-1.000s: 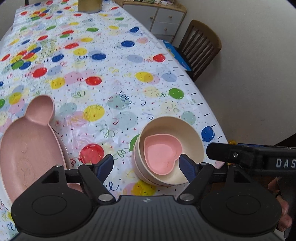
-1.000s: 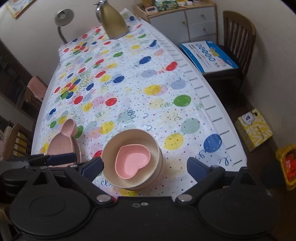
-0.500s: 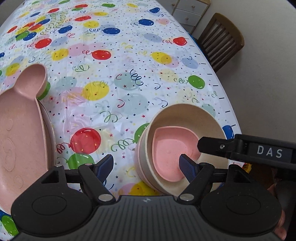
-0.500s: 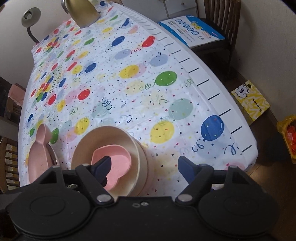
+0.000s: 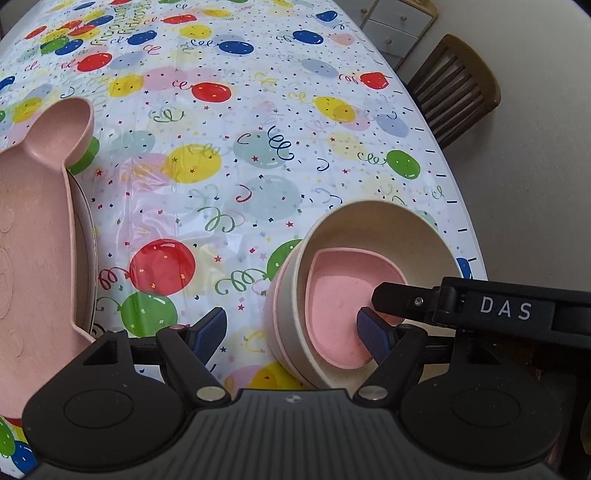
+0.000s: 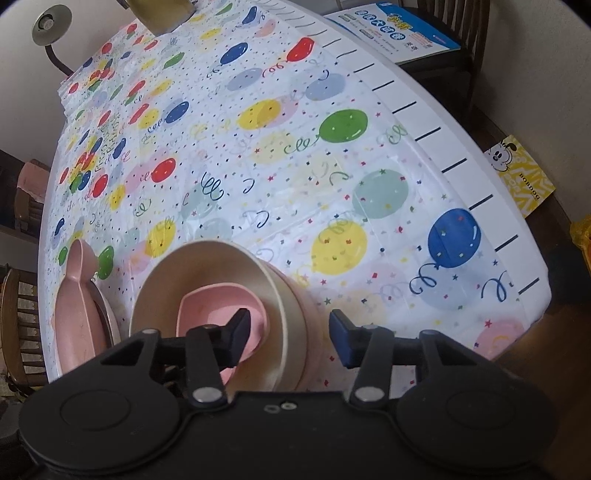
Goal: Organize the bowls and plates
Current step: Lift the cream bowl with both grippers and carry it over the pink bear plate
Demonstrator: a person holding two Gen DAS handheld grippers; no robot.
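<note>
A cream bowl (image 5: 373,229) holds a pink heart-shaped dish (image 5: 336,314) and sits nested in a pale pink bowl (image 5: 275,306) near the table's front right corner. My left gripper (image 5: 291,334) is open and straddles the stack's left wall, its right finger inside the heart dish. My right gripper (image 6: 290,326) straddles the right wall of the cream bowl (image 6: 207,273). Its jaws are closing, the left finger inside the heart dish (image 6: 218,302), the right pad still off the outer wall. A pink bear-shaped plate (image 5: 33,258) lies to the left.
The bear plate (image 6: 77,317) rests on a metal-rimmed plate (image 5: 88,258). The balloon tablecloth (image 5: 258,147) ends close to the right of the bowls. A wooden chair (image 5: 454,88), drawers (image 5: 399,26), a lamp (image 6: 48,26) and a yellow box (image 6: 521,173) on the floor surround the table.
Both grippers have come down onto the bowl stack. The right gripper's jaws have narrowed, and its left finger now sits inside the heart dish. The left jaws keep their width.
</note>
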